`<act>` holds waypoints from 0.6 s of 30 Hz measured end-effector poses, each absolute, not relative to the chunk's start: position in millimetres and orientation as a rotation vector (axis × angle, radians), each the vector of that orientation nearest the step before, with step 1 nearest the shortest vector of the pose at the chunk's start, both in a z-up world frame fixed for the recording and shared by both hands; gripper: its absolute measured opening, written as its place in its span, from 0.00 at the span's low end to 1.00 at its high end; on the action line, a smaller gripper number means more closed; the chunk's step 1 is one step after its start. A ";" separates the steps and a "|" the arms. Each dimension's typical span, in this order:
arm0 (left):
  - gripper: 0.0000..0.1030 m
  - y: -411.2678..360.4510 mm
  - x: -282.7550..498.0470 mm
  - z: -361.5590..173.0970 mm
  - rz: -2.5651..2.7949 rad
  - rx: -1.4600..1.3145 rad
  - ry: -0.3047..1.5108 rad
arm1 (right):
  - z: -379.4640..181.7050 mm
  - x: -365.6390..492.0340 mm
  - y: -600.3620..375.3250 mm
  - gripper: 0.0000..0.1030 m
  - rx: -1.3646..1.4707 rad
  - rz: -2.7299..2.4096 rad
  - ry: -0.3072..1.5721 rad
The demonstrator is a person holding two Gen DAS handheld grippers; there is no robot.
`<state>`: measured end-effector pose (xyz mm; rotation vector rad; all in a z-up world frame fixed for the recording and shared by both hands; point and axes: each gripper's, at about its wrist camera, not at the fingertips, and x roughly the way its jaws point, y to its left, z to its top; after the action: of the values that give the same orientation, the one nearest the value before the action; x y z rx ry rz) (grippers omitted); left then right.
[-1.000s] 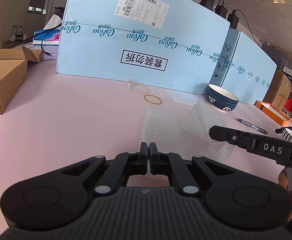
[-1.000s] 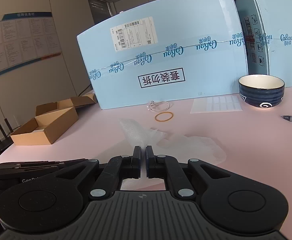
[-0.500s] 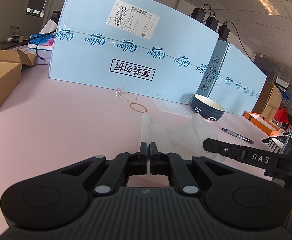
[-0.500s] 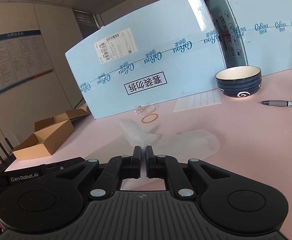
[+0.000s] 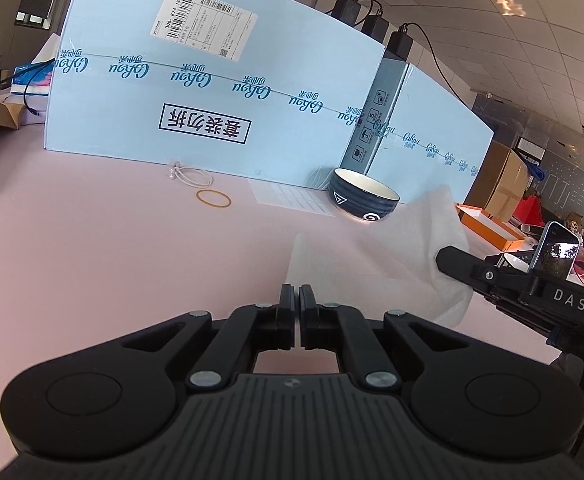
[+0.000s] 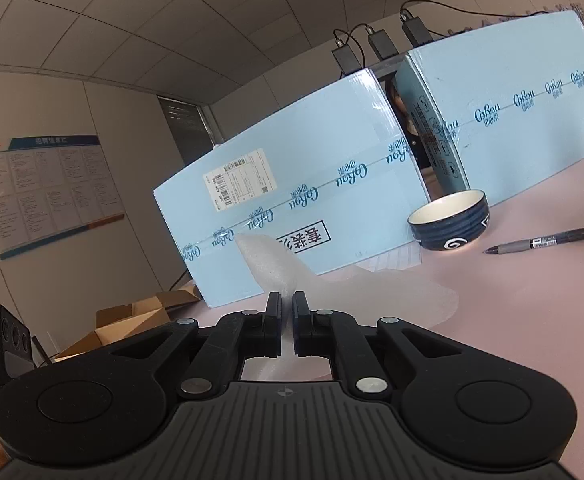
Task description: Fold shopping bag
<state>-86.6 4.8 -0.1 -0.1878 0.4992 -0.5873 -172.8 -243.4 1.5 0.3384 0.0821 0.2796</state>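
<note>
The shopping bag [image 5: 388, 256] is thin, translucent white film on the pink table [image 5: 111, 264]. My left gripper [image 5: 296, 294] is shut, with a sliver of the bag's near edge pinched between its fingers. From there the film stretches up to the right, to my right gripper [image 5: 448, 258], which holds another part of it off the table. In the right wrist view the right gripper [image 6: 287, 302] is shut on the bag [image 6: 376, 292]. A crumpled flap [image 6: 265, 258] stands up past its fingertips, and the rest drapes to the right onto the table.
Two big light-blue cartons [image 5: 211, 92] wall off the back of the table. A dark blue bowl [image 5: 364, 200], a paper sheet [image 5: 292, 198], a rubber band [image 5: 213, 199] and a beaded hair tie [image 5: 189, 174] lie before them. A pen [image 6: 544, 240] lies right; open cardboard boxes [image 6: 131, 320] stand left.
The right gripper has lifted its part of the bag off the table and swung to point level. The film, flat before, now stretches between the two grippers. Both stayed shut.
</note>
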 end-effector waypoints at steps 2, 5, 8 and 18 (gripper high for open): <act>0.02 4.5 -89.1 1.4 -0.569 -0.176 0.485 | 6.0 -179.3 -241.1 0.06 0.297 0.264 0.048; 0.02 8.1 -89.8 3.4 -0.501 -0.153 0.470 | 11.0 -185.6 -242.0 0.06 0.265 0.255 0.018; 0.02 21.0 -88.8 6.2 -0.446 -0.166 0.457 | 14.8 -189.6 -243.3 0.06 0.244 0.253 -0.013; 0.02 58.7 -89.7 7.6 -0.296 -0.188 0.450 | 19.9 -186.8 -249.7 0.06 0.242 0.232 -0.027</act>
<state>-89.8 58.7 7.6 -0.1883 0.4498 -0.2959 -186.8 -249.7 19.9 0.2423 -0.0268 0.2316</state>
